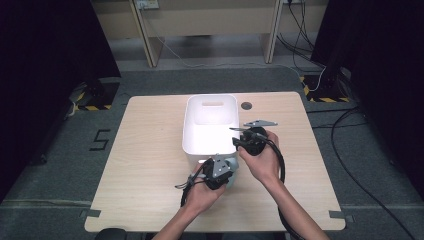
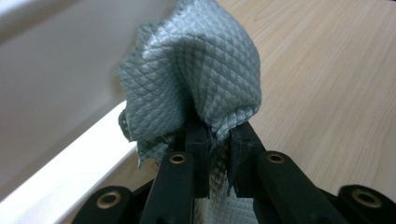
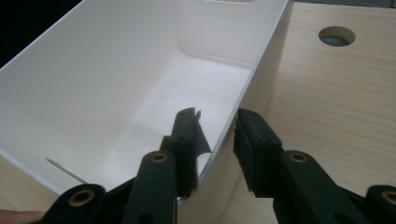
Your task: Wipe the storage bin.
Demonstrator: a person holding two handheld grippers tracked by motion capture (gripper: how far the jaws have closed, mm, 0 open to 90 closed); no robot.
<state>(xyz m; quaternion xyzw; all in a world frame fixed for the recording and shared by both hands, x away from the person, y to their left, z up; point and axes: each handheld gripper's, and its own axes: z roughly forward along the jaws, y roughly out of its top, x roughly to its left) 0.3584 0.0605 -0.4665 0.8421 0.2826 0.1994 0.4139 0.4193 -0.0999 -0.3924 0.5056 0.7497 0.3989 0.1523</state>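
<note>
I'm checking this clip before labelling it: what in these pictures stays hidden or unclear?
- Left gripper view: the grey cloth's lower part is hidden behind the left gripper's jaws.
- Right gripper view: whether the right gripper presses the white bin's wall; its jaws straddle the rim.
- High view: the bin's floor is washed out by glare; the cloth is too small.

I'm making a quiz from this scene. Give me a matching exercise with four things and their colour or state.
Things:
1. cloth
2. bin
3. right gripper
4. table

States:
A. white, nothing visible inside
B. light wood
C. grey-green, quilted, pinched by the left gripper
D. jaws astride the bin's wall

Pairs: 1-C, 2-A, 3-D, 4-B
</note>
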